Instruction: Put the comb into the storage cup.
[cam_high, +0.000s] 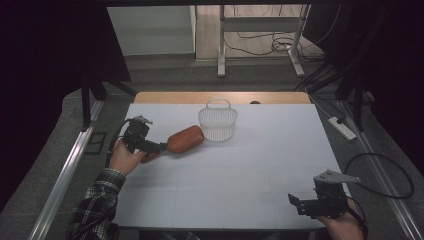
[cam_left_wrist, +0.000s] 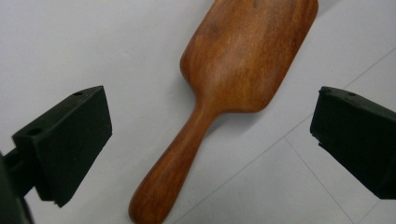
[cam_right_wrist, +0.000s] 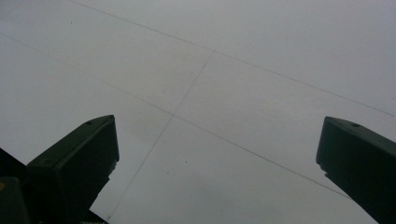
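Observation:
A brown wooden paddle (cam_high: 185, 139) lies flat on the white table (cam_high: 250, 165), left of centre, its broad head toward a white mesh basket (cam_high: 217, 122) and its handle toward my left gripper (cam_high: 156, 148). In the left gripper view the paddle (cam_left_wrist: 247, 51) runs up the middle. My left gripper (cam_left_wrist: 210, 114) is open, one jaw on each side of the handle, neither touching it. My right gripper (cam_high: 300, 204) rests low at the table's front right corner, open. In the right gripper view, bare table lies between the wide jaws of the right gripper (cam_right_wrist: 217, 140).
The basket stands upright at the back centre, right beside the paddle's head. A wooden strip (cam_high: 220, 97) edges the table's far side. A power strip (cam_high: 342, 127) and cables lie on the floor to the right. Dark curtains close in both sides.

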